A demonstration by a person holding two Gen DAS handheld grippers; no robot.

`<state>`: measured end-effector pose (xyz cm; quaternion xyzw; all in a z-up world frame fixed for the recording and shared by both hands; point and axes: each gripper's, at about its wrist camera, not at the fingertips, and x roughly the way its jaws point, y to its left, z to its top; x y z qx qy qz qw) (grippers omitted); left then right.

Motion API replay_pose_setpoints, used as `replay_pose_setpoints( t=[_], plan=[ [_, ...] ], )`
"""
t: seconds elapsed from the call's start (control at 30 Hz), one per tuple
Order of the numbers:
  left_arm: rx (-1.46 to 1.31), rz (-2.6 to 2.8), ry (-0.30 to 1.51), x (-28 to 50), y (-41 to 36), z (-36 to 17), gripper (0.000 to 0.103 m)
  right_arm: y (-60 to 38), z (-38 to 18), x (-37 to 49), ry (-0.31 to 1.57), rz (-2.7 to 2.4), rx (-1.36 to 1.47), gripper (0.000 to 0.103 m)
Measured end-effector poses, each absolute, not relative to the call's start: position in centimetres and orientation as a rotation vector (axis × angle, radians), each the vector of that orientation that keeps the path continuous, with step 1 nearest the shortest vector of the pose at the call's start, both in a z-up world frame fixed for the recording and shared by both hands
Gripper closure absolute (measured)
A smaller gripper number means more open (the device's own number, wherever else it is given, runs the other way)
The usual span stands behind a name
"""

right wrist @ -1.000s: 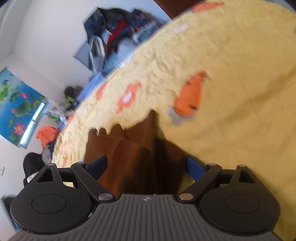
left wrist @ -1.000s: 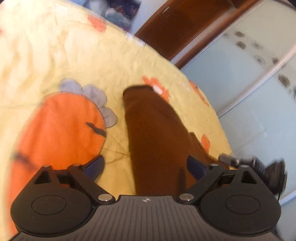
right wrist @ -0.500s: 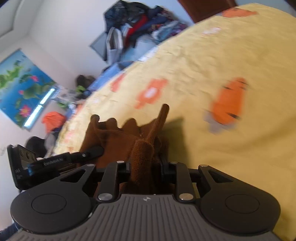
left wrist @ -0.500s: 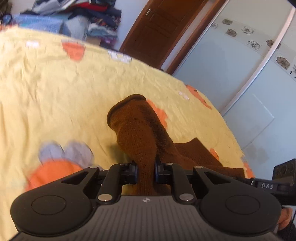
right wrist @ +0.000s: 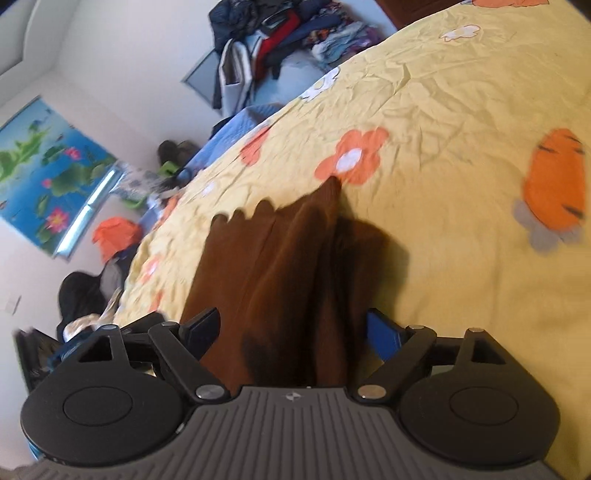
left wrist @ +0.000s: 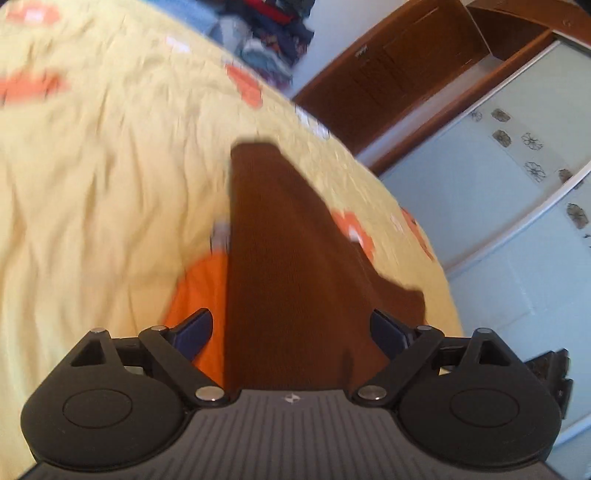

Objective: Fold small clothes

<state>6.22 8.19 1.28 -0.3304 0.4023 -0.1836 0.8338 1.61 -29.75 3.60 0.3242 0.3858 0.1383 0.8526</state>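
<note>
left gripper [left wrist: 291, 332], right gripper [right wrist: 291, 332]: jaws just reopened wide, gripping nothing | brown gloves [left wrist: 280, 258] between | bedsheet [left wrist: 92, 184]; clothes pile [right wrist: 280, 33]

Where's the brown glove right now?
The brown glove lies on the yellow flowered bedsheet, low and central in both wrist views, between each gripper's open fingers, its fingertips pointing at an orange flower print.

Bed [right wrist: 461, 96] covered edge to edge by a wrinkled yellow sheet [left wrist: 92, 177] printed with orange flowers and orange carrot-like shapes with grey tops. Lying flat on that sheet, near the bed's edge, a brown knitted glove [right wrist: 273, 266], cuff [left wrist: 258, 173] at one end, fingers [right wrist: 266, 208] at the other, thumb tip touching a printed flower [right wrist: 354, 155].
</note>
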Motion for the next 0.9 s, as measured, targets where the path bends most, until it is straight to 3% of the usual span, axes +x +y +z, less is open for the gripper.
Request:
replay_pose_setpoints(
  t=[0.1, 0.13, 0.2, 0.23, 0.27, 0.33, 0.4, 0.5, 0.57, 0.6, 0.63, 0.67, 0.73, 0.9],
  plan=[
    [-0.660, -0.434, 0.838, 4.7, 6.7, 1.1, 0.012, -28.9, 3.6, 0.1, 0.870, 0.325, 0.649, 0.020],
    [-0.640, -0.441, 0.844, 4.4, 6.2, 1.2, 0.012, -28.3, 3.4, -0.1, 0.894, 0.341, 0.624, 0.025],
    [-0.607, -0.439, 0.859, 4.5, 5.4, 1.3, 0.033, -26.8, 3.0, -0.7, 0.911, 0.357, 0.572, 0.041],
    [-0.582, -0.420, 0.879, 4.7, 5.2, 1.1, 0.066, -26.2, 3.0, -0.9, 0.917, 0.357, 0.537, 0.064],
    [-0.580, -0.409, 0.901, 4.9, 5.4, 1.0, 0.072, -25.8, 2.9, -0.9, 0.932, 0.355, 0.515, 0.070],
    [-0.625, -0.421, 0.918, 4.3, 6.6, 1.1, 0.080, -26.0, 2.8, -1.2, 0.936, 0.365, 0.537, 0.073],
    [-0.558, -0.422, 0.903, 3.0, 7.1, 1.8, 0.081, -26.2, 3.3, -2.2, 0.932, 0.390, 0.549, 0.074],
    [-0.387, -0.414, 0.861, 1.2, 6.2, 1.7, 0.072, -26.0, 3.2, -3.9, 0.942, 0.422, 0.550, 0.073],
    [-0.318, -0.412, 0.761, -0.5, 6.0, 1.2, 0.052, -26.0, 2.4, -4.5, 0.931, 0.411, 0.555, 0.070],
    [-0.298, -0.418, 0.714, -1.4, 6.0, 0.8, 0.044, -26.3, 2.2, -4.5, 0.923, 0.415, 0.589, 0.065],
    [-0.278, -0.417, 0.670, -2.2, 5.9, 0.5, 0.027, -26.6, 2.3, -4.4, 0.929, 0.406, 0.623, 0.053],
    [-0.270, -0.404, 0.639, -2.9, 5.8, 0.3, 0.018, -26.9, 2.7, -4.2, 0.931, 0.384, 0.642, 0.038],
    [-0.271, -0.365, 0.638, -3.0, 5.7, 0.4, 0.012, -27.5, 4.3, -4.4, 0.856, 0.291, 0.617, 0.029],
    [-0.309, -0.347, 0.627, -2.5, 6.4, 0.4, 0.010, -26.5, 9.5, -2.9, 0.665, 0.232, 0.486, 0.029]
  ],
)
